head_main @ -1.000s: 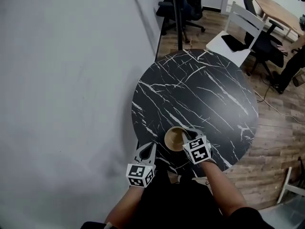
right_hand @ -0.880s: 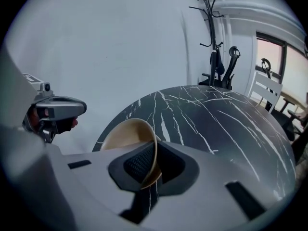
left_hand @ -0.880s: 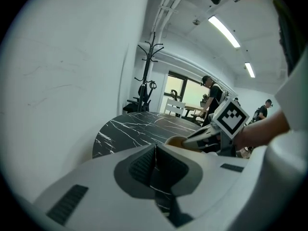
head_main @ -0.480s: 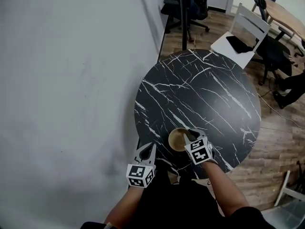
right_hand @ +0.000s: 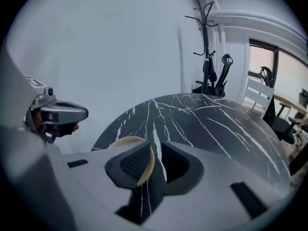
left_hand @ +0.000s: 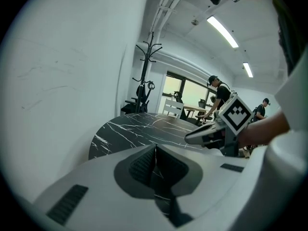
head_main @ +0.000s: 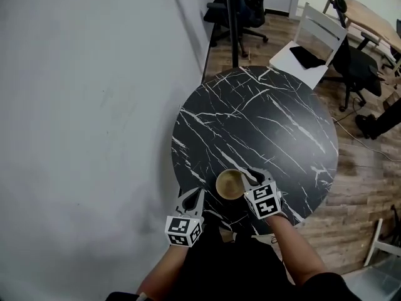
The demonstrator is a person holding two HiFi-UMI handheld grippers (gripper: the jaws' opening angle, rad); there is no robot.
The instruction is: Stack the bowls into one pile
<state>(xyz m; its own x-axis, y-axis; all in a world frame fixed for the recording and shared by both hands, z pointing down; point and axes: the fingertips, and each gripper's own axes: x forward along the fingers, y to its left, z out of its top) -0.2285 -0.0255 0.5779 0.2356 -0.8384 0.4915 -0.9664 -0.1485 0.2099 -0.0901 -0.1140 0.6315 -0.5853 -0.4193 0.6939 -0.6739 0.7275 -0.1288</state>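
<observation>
One bowl pile [head_main: 229,184], tabletop [head_main: 263,124] six o'clock, likely complete. Right gripper [head_main: 249,175] fingers just spread beside it; left gripper [head_main: 196,193] fingers together.

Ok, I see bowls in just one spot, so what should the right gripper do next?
Probably draw the right gripper back: its jaws have just been opening, nothing stands between them, and the bowls rest free on the table.

Tan bowl [head_main: 230,184] sits upright near table [head_main: 263,118] edge.

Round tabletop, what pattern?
Black with white marble-like veins across the round table; clearest in the head view.
</observation>
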